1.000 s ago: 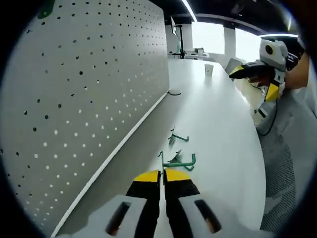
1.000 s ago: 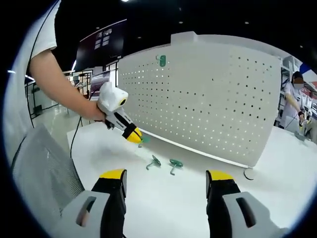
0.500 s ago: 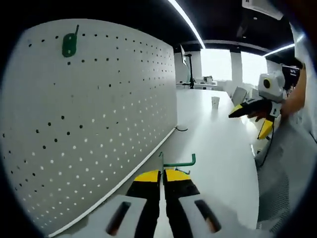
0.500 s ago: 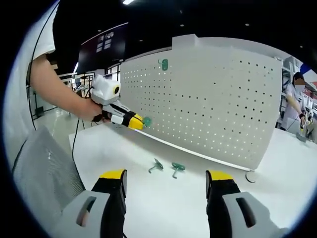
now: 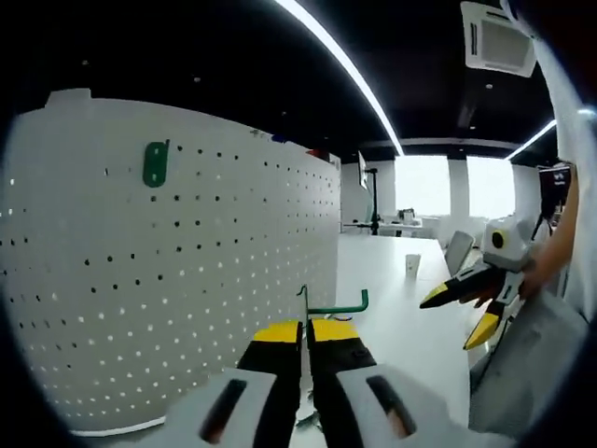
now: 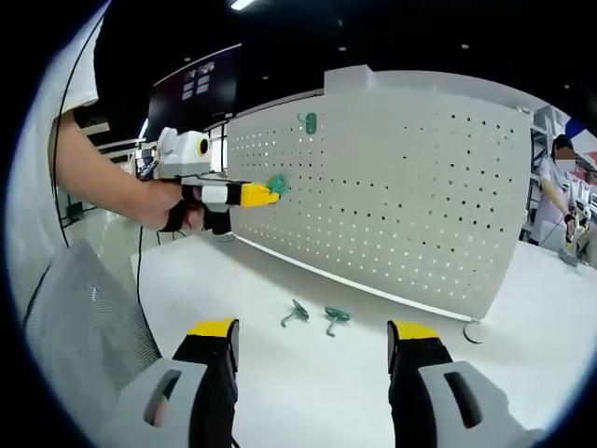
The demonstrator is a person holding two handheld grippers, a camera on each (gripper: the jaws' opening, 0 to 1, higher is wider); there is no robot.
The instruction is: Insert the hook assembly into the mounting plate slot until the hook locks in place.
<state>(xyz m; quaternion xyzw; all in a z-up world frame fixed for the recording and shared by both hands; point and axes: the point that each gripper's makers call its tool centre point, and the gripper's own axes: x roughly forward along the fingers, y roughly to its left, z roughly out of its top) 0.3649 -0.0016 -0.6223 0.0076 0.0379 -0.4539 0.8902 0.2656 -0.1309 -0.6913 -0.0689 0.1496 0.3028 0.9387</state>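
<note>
A green hook [image 5: 333, 305] is clamped between the shut jaws of my left gripper [image 5: 306, 329], its bent arm sticking out to the right in the air. Up on the white pegboard [image 5: 140, 280] sits a small green mounting plate [image 5: 155, 163], above and left of the hook. In the right gripper view the left gripper [image 6: 257, 194] is level, holding the hook [image 6: 277, 185] close to the pegboard [image 6: 420, 205], below and left of the plate [image 6: 308, 121]. My right gripper [image 6: 312, 330] is open and empty over the table; it also appears as the right gripper [image 5: 457, 315].
Two spare green hooks [image 6: 297, 313] [image 6: 334, 316] lie on the white table [image 6: 308, 373] in front of the pegboard. A mesh chair back [image 6: 75, 327] is at lower left. A cable end [image 6: 471, 332] lies near the board's right end. A person [image 6: 555, 187] stands far right.
The left gripper has risen from the table with the hook and now points level at the pegboard, nearer the plate. The right gripper has stayed open and still.
</note>
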